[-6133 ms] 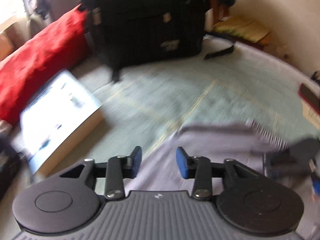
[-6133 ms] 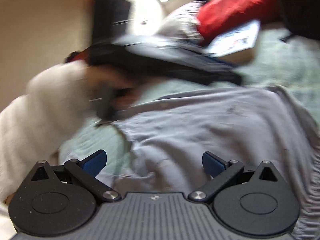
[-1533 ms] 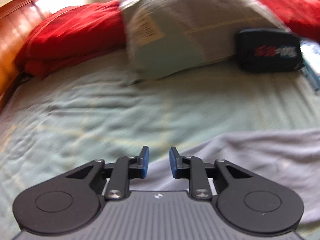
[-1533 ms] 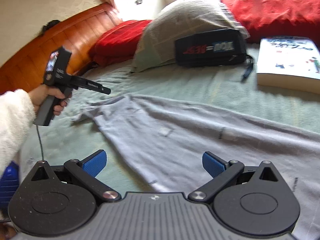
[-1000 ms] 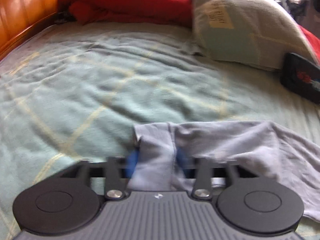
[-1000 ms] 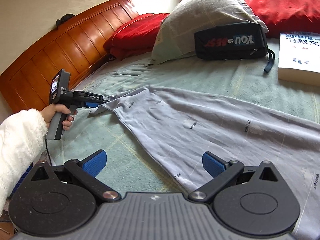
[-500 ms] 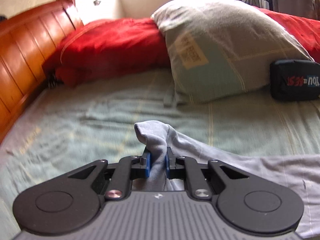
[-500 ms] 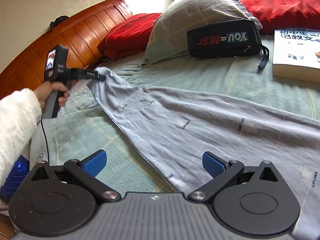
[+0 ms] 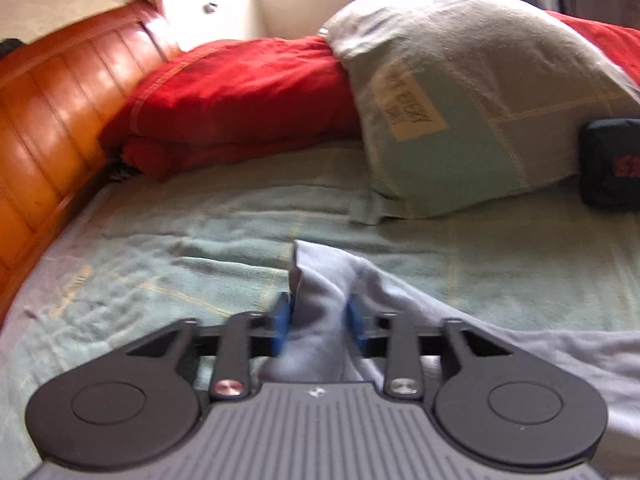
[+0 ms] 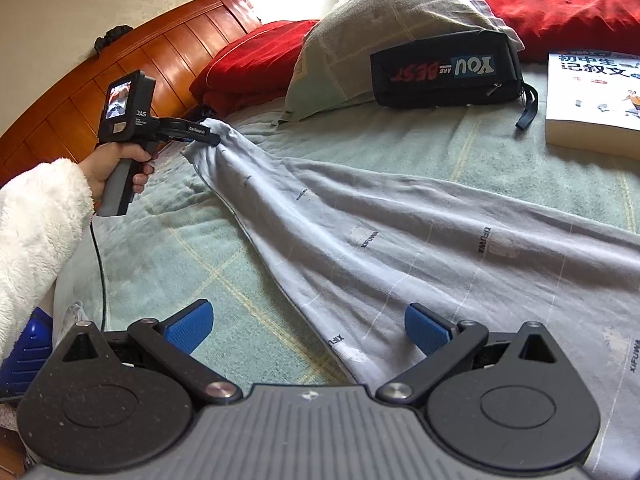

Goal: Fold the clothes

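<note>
- Bed with pale green checked cover [image 10: 400,148] filled both views; orange-brown wooden headboard [image 10: 168,44] ran along its far left.
- Light grey printed cotton garment [image 10: 400,248] lay spread across the cover, from the lower right up to one raised corner at left.
- Grey-green checked pillow [image 9: 460,92] leaned on a red folded quilt [image 9: 240,92] near the headboard.
- White paperback book [image 10: 592,96] lay on the cover at right, apart from the garment.
- Black zip pouch with "YOU ARE BEST" lettering [image 10: 444,72] rested against the pillow.
- Left tool [image 9: 320,320] pinched the garment's bunched corner between its blue pads, lifted off the cover; a hand [image 10: 116,168] in a white fleece sleeve [image 10: 36,232] gripped its handle.
- Right tool [image 10: 308,326] stood wide open, holding nothing, over the garment's near edge.
</note>
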A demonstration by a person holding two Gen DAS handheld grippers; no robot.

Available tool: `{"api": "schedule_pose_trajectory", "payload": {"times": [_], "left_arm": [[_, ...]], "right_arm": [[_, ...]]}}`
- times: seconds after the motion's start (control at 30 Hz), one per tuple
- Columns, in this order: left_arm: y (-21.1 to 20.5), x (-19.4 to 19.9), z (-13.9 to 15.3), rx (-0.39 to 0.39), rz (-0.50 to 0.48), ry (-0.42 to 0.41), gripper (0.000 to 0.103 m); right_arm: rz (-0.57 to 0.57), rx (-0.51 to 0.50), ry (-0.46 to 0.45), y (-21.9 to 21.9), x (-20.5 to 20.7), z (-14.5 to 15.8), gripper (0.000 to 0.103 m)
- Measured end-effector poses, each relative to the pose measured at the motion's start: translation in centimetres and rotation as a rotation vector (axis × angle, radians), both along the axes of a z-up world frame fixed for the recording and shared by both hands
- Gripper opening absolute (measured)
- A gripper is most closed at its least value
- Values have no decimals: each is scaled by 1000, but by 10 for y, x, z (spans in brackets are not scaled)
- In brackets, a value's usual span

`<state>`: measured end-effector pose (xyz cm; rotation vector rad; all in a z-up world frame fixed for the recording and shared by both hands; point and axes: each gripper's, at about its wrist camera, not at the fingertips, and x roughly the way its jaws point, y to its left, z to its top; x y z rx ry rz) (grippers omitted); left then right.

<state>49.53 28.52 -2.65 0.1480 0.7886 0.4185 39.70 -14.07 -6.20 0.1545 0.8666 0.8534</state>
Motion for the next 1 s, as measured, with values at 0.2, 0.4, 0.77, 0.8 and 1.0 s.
{"api": "schedule_pose_trajectory", "payload": {"times": [0.2,0.4,0.77,0.8,1.0], "left_arm": [[7,-3,-4,-1,73,1,50],[10,-28,-17,-246,120,53,50],[14,-42,-58,-491,250,-18,15],[10,-41,-57,-462,240,-10,9],[10,-51,-41,-402,208,5,1]], "right_arm": [[5,8,-1,0,0,1,103],[1,26,-3,-4,0,6,103],[26,104,-85,-27,-17,46,103],[16,110,-83,-29,-15,46,103],[-50,70,-29,-33,0,32,103]]}}
